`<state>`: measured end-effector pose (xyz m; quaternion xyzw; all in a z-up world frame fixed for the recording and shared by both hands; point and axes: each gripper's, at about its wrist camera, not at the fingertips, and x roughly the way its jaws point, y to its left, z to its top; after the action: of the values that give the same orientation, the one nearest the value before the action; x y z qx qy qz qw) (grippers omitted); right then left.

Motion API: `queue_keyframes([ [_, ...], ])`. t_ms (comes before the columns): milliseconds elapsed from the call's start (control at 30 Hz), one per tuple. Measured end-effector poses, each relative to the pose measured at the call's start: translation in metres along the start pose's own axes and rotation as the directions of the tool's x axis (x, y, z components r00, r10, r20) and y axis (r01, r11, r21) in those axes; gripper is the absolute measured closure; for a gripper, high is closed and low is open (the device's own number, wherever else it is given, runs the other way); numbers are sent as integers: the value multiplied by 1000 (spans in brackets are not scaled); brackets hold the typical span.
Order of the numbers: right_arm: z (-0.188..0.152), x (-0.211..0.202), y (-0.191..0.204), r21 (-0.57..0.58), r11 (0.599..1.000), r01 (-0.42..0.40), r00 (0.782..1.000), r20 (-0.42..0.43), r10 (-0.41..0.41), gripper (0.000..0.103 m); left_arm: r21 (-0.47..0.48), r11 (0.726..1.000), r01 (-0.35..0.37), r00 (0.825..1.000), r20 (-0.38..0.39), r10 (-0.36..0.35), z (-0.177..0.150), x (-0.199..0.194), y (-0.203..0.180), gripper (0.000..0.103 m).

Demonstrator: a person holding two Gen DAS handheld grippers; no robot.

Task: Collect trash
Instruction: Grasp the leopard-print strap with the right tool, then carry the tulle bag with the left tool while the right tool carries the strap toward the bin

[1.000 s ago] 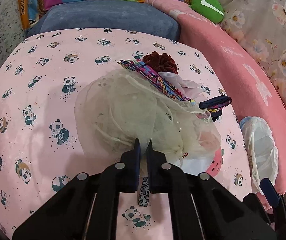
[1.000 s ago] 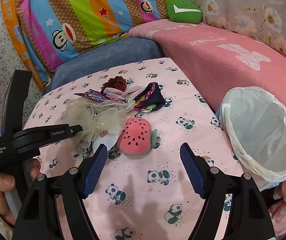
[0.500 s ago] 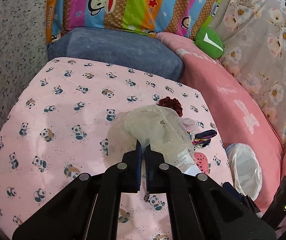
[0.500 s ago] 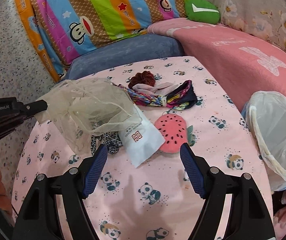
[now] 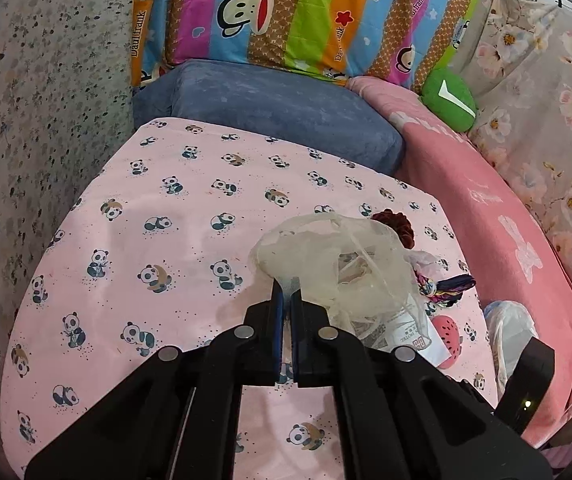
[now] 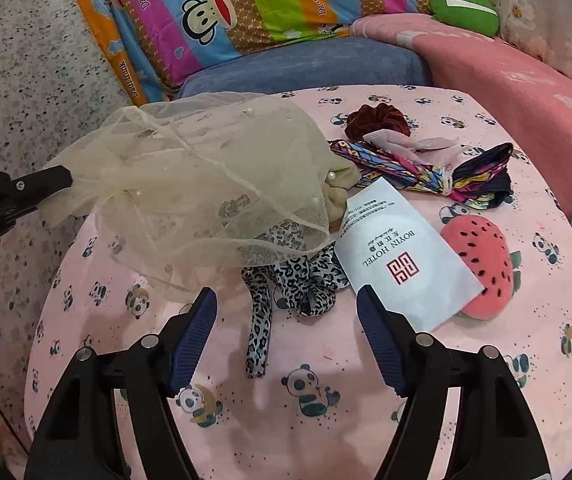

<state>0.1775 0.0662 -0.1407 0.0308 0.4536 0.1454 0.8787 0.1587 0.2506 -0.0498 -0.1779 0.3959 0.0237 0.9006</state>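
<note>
My left gripper [image 5: 286, 300] is shut on a beige tulle veil with pearls [image 5: 338, 264]. It holds the veil [image 6: 205, 184] lifted above the left of the pink panda-print table [image 6: 326, 432], and the left gripper [image 6: 61, 178] enters at the left edge of the right wrist view. My right gripper [image 6: 286, 294] hovers low over the table with its jaws closing and nothing pressed between the pads. Just ahead of it lies a leopard-print ribbon [image 6: 302, 280]. A white hotel paper packet [image 6: 402, 256] lies to the right, partly over a watermelon plush [image 6: 486, 256].
A multicoloured bow [image 6: 426, 170], a sheer pink cloth [image 6: 418, 144] and a dark red scrunchie [image 6: 378, 118] lie at the table's far side. A white-lined bin [image 5: 510, 328] stands off the table's right edge. Blue cushion [image 5: 277, 108], striped pillow and pink blanket sit behind.
The left gripper has lifted the veil up and to the left, uncovering the leopard ribbon and the paper packet. The right gripper has moved left and lower towards the pile, its jaws slightly narrower.
</note>
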Motion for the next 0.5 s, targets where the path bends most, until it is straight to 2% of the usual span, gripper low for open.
queue_keyframes([
  [67, 4, 12, 0, 5, 1000, 0, 1000, -19, 0, 46, -9, 1000, -5, 1000, -7, 4, 1, 5, 7, 101],
  [133, 5, 22, -1, 13, 1000, 1, 999, -38, -1, 61, -14, 1000, -9, 1000, -14, 9, 2, 9, 11, 101],
  [200, 5, 27, -2, 22, 1000, -11, 998, -58, 12, 94, -15, 1000, -11, 1000, -18, 11, 2, 11, 13, 101],
  [300, 5, 19, -5, 39, 999, -24, 998, -49, 26, 101, -20, 1000, -5, 1000, -19, 5, 3, 11, 13, 101],
  [500, 12, -32, -11, 58, 996, -64, 997, 52, 61, 102, 6, 1000, 22, 1000, 12, -22, 7, -6, -7, 101],
])
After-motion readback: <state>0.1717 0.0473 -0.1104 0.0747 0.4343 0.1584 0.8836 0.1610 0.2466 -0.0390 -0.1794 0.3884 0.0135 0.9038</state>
